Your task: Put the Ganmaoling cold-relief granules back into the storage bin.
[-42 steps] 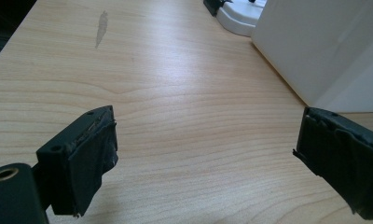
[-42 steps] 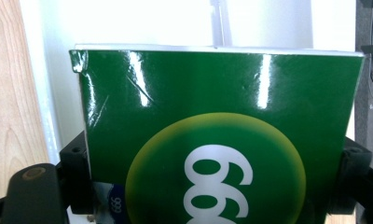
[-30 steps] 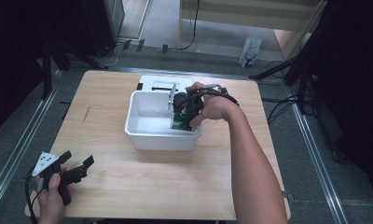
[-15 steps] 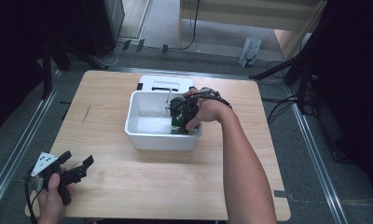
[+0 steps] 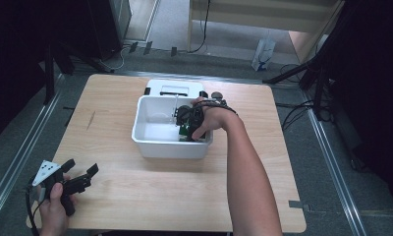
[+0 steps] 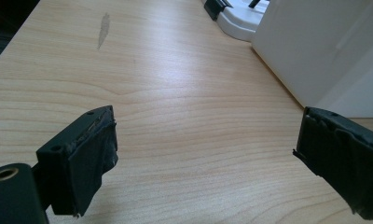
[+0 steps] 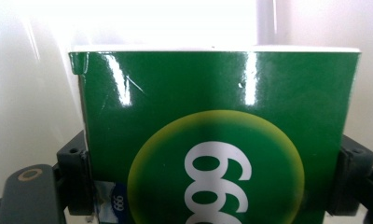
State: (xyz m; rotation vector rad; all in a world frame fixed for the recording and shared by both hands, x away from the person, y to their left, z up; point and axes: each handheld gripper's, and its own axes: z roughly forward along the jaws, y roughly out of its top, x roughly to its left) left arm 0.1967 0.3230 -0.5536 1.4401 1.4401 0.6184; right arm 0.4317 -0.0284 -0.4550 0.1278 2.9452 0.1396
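The right gripper (image 5: pixel 188 129) is reaching down inside the white bin (image 5: pixel 150 145), which is sitting a little past the middle of the bench (image 5: pixel 150 196), toward the far edge. Between its jaws is a glossy green box (image 7: pixel 212 140) with a yellow-ringed circle and white digits on its face, and the jaws have just been easing open, though in the right gripper view they are sitting right against both sides of the box, so it is gripping the box at this moment. The box is standing against the bin's right wall, at the near right corner of the bin. Behind the bin, a white lid (image 5: pixel 175 88) with black clips is lying flat near the bench's far edge. Over at the near left corner of the bench, the left gripper (image 5: pixel 79 176) is hovering with its jaws spread wide and nothing between them, the bin's white wall (image 6: pixel 324 51) rising just beyond.
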